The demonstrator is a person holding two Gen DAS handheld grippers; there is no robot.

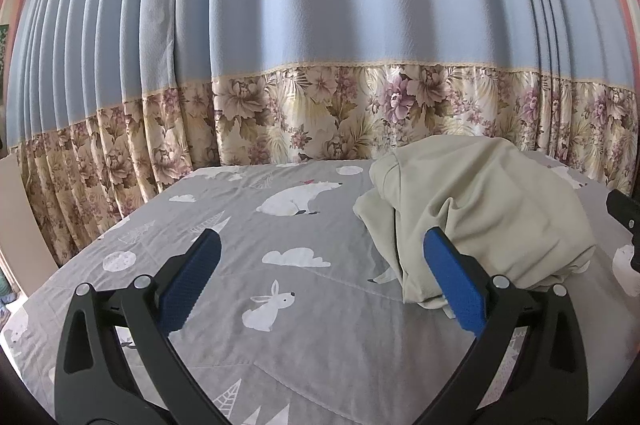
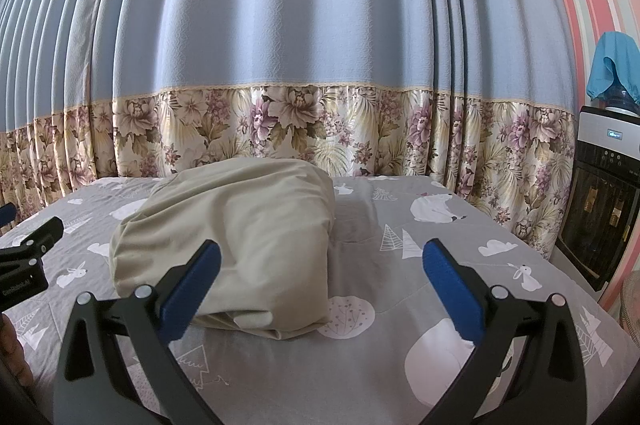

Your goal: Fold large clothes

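A pale beige garment (image 1: 476, 209) lies bunched in a heap on the grey animal-print bedspread (image 1: 304, 337). In the left wrist view it sits to the right, partly behind my right finger. My left gripper (image 1: 322, 245) is open over bare bedspread, nothing between its blue pads. In the right wrist view the same garment (image 2: 236, 237) lies left of centre, its near edge behind my left finger. My right gripper (image 2: 322, 257) is open and holds nothing. Each gripper's black frame shows at the edge of the other's view, the right gripper (image 1: 624, 213) and the left gripper (image 2: 28, 257).
A blue curtain with a floral lower band (image 1: 320, 113) hangs right behind the bed. A water dispenser (image 2: 604, 185) with a blue cloth over its bottle stands at the right by a pink striped wall. The bedspread (image 2: 460, 245) stretches bare to the garment's right.
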